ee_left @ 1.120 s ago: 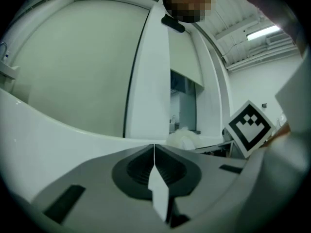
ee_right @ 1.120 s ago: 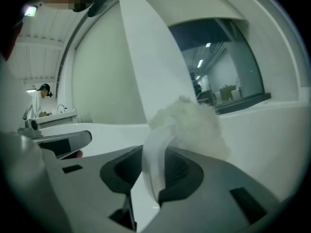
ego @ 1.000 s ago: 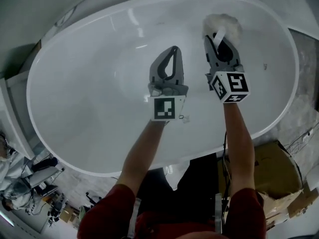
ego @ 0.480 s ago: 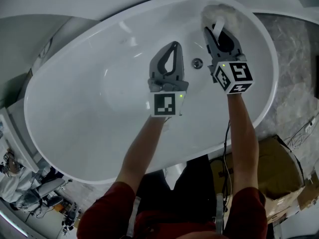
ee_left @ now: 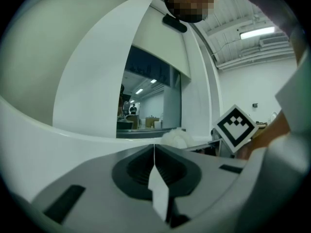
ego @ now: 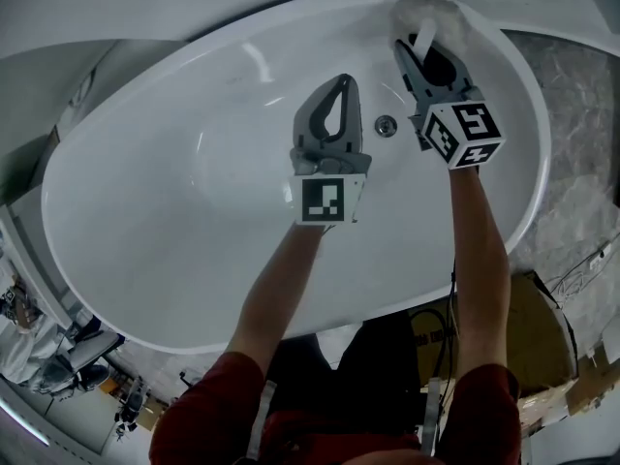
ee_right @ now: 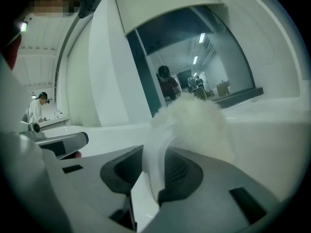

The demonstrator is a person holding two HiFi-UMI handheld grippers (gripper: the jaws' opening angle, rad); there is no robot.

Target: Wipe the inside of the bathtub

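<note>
A white oval bathtub fills the head view, with a metal drain on its floor. My right gripper is shut on a fluffy white cloth, which is pressed against the tub's inner wall near the far rim. In the right gripper view the cloth bulges out past the closed jaws of the right gripper. My left gripper hangs over the tub floor just left of the drain, shut with nothing in it. The left gripper view shows the left gripper with its jaws meeting, and the cloth beyond.
A marble-patterned floor lies right of the tub. Cardboard boxes sit at the lower right. Equipment clutter stands at the lower left. A window shows behind the tub rim in both gripper views.
Over the second the view has shifted along the tub, and the drain has come into sight. The right gripper with the cloth has kept against the far wall; the left gripper has stayed beside it.
</note>
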